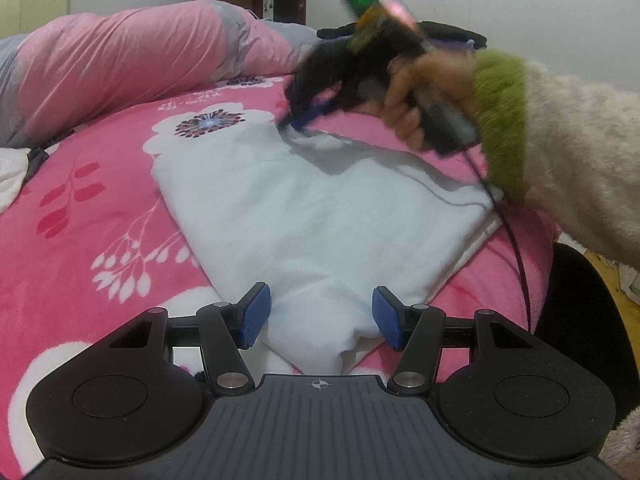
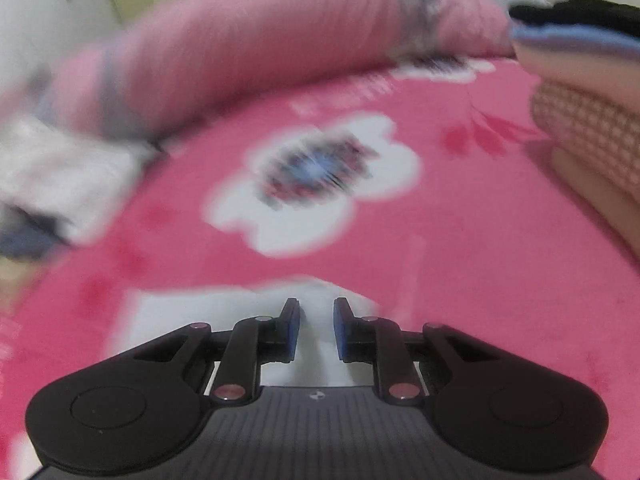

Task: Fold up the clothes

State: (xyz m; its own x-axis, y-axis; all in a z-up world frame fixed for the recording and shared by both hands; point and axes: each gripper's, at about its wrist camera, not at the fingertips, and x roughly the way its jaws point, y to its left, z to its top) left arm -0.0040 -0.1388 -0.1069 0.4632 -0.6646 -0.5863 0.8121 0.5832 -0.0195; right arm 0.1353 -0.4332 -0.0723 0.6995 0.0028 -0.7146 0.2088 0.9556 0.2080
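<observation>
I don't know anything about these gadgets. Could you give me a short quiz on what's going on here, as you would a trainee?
1. True or false: the white garment lies on a plain green sheet.
2. What colour are the pads of the left gripper? A red, B blue, C yellow.
3. Fill in: the hand holding the right gripper comes out of a fuzzy cream sleeve with a ___ cuff.

Key
1. False: it lies on a pink flowered blanket.
2. B.
3. Green.
</observation>
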